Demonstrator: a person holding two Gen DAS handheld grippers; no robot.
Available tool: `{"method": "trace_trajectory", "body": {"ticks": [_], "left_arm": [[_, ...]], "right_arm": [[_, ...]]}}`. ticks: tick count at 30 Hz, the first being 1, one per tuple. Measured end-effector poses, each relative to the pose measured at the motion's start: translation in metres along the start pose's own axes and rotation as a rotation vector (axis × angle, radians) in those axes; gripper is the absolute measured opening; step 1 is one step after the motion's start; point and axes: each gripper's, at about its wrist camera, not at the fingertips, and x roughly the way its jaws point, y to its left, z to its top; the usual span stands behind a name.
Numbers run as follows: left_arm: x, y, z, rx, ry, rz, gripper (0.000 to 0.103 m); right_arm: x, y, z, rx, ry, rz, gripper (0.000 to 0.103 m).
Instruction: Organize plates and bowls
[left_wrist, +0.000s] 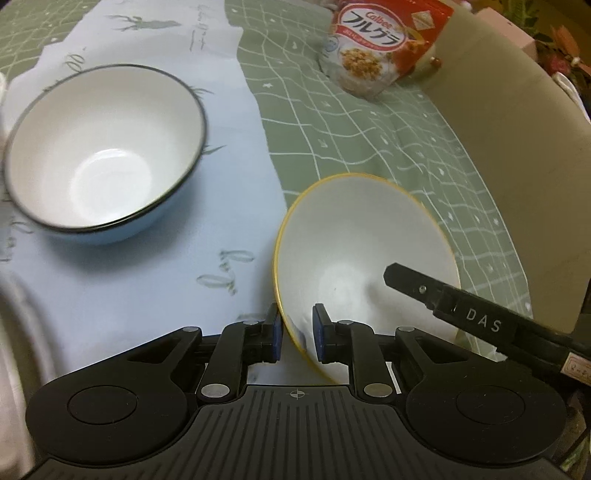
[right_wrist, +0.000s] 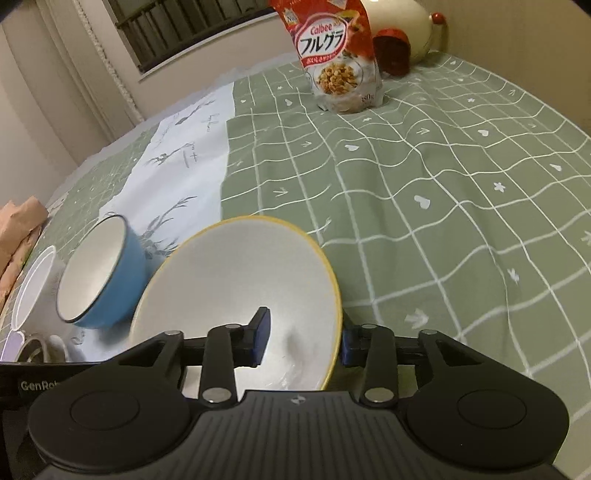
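Observation:
A white bowl with a yellow rim (left_wrist: 354, 254) is tilted above the table. My left gripper (left_wrist: 297, 332) has its jaws on either side of the bowl's near rim, with a small gap at the inner pad. My right gripper (right_wrist: 303, 338) straddles the opposite rim of the same yellow-rimmed bowl (right_wrist: 236, 295), one finger (right_wrist: 258, 332) inside, one outside; it shows as a black finger (left_wrist: 436, 299) in the left wrist view. A blue bowl with a white inside and dark rim (left_wrist: 103, 147) stands on the white cloth to the left, also in the right wrist view (right_wrist: 99, 273).
A red cereal bag (left_wrist: 376, 40) (right_wrist: 336, 55) stands at the far side on the green checked tablecloth (right_wrist: 443, 184). A cream jug (right_wrist: 402, 26) and a red object are behind it. A white-rimmed dish (right_wrist: 33, 288) and a mug lie at the left edge.

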Motion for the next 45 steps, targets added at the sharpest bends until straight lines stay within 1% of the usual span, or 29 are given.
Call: {"method": "trace_trajectory", "body": {"ticks": [2, 3, 5, 9, 11, 13, 16, 23, 26, 28, 31, 33, 36, 39, 43, 45], "left_arm": [[-0.014, 0.007, -0.006, 0.012, -0.012, 0.012, 0.02], [-0.023, 0.011, -0.01, 0.011, -0.019, 0.028, 0.02], [-0.039, 0.018, -0.019, 0.023, -0.034, 0.06, 0.021], [-0.073, 0.037, -0.038, 0.024, -0.066, 0.094, 0.022], [-0.082, 0.045, -0.044, 0.016, -0.065, 0.118, 0.022], [-0.088, 0.052, -0.05, 0.001, -0.06, 0.123, 0.022], [-0.089, 0.058, -0.054, -0.017, -0.053, 0.111, 0.022], [-0.086, 0.064, -0.05, -0.035, -0.056, 0.122, 0.022], [-0.084, 0.062, -0.047, -0.02, -0.055, 0.119, 0.022], [-0.079, 0.058, -0.046, -0.007, -0.042, 0.132, 0.022], [-0.073, 0.055, -0.044, 0.018, -0.034, 0.153, 0.022], [-0.066, 0.055, -0.043, 0.01, -0.027, 0.163, 0.022], [-0.059, 0.055, -0.042, -0.017, -0.016, 0.155, 0.022], [-0.056, 0.05, -0.042, 0.007, -0.009, 0.182, 0.022], [-0.053, 0.045, -0.041, 0.04, 0.007, 0.211, 0.022], [-0.053, 0.045, -0.041, 0.038, 0.008, 0.213, 0.022]], "right_arm": [[-0.009, 0.013, -0.007, -0.01, -0.009, 0.012, 0.042], [-0.012, 0.018, -0.012, -0.012, -0.006, 0.032, 0.042], [-0.017, 0.028, -0.02, -0.005, 0.02, 0.082, 0.042], [-0.015, 0.05, -0.045, -0.022, 0.081, 0.152, 0.042], [-0.013, 0.06, -0.058, -0.035, 0.106, 0.188, 0.042], [-0.011, 0.068, -0.069, -0.047, 0.115, 0.206, 0.042], [-0.013, 0.078, -0.076, -0.085, 0.101, 0.198, 0.042], [-0.017, 0.085, -0.078, -0.133, 0.087, 0.186, 0.042], [-0.012, 0.084, -0.078, -0.121, 0.081, 0.173, 0.043], [-0.011, 0.084, -0.079, -0.101, 0.081, 0.169, 0.042], [-0.013, 0.087, -0.083, -0.117, 0.071, 0.145, 0.043], [-0.015, 0.088, -0.085, -0.133, 0.065, 0.143, 0.043], [-0.014, 0.086, -0.084, -0.127, 0.07, 0.146, 0.043], [-0.01, 0.085, -0.082, -0.122, 0.07, 0.142, 0.043], [-0.008, 0.086, -0.081, -0.114, 0.066, 0.149, 0.053], [-0.008, 0.087, -0.081, -0.119, 0.062, 0.152, 0.055]]}}
